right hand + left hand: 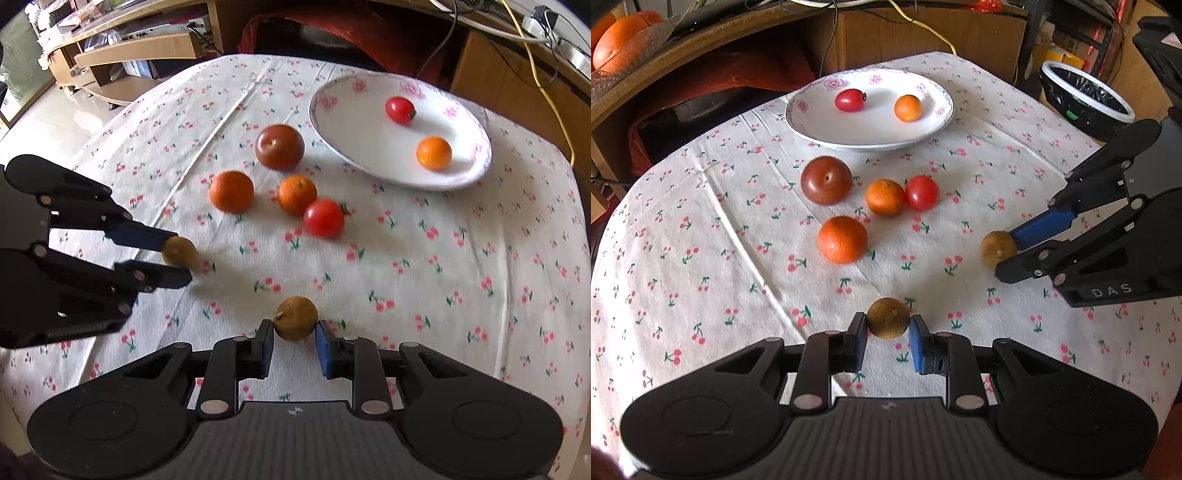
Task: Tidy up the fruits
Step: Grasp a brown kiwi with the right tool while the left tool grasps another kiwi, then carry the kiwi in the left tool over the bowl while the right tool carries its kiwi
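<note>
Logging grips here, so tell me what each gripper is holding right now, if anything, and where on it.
Each grips a small brown fruit across its middle: the left gripper holds one, the right gripper the other.

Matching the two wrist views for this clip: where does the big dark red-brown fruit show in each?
Left wrist view: the dark red-brown fruit lies left of centre on the cloth, just below the plate.
Right wrist view: the same fruit sits in the upper middle, just left of the plate.
Shared landmark: the plate, holding a small red fruit and a small orange one.
</note>
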`<state>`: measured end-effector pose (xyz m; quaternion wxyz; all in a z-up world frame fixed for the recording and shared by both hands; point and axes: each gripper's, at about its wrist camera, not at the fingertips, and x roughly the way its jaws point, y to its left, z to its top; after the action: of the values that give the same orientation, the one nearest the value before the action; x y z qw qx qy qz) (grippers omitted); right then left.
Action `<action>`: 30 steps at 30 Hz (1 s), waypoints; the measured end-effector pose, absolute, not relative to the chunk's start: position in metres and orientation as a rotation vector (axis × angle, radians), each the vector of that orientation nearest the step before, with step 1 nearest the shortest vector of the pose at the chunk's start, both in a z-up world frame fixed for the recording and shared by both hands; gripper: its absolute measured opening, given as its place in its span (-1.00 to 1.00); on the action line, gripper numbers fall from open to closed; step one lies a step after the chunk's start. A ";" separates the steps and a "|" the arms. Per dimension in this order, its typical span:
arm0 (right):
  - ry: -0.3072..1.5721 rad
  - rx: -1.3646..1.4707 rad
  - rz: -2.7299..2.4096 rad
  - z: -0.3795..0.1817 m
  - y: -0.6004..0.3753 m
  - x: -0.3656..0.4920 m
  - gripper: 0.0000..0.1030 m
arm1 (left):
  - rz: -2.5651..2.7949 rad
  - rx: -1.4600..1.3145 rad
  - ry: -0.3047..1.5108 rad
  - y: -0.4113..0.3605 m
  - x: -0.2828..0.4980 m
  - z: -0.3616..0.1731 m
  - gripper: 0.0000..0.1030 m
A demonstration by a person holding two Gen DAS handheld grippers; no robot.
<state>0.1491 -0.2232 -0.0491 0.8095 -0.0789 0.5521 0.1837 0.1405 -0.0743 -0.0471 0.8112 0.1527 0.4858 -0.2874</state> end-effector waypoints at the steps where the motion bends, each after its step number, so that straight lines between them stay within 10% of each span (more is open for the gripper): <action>1: 1.184 -0.167 0.391 -0.050 -0.223 0.149 -0.62 | -0.615 0.324 1.034 -0.074 0.140 -0.048 -0.36; 30: 1.155 -0.151 0.373 -0.058 -0.223 0.158 -0.60 | -0.619 0.310 0.984 -0.081 0.149 -0.052 -0.35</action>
<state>0.1577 -0.2230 -0.0576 0.8188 -0.0708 0.5421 0.1753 0.1494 -0.0808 -0.0515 0.8244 0.1460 0.4627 -0.2913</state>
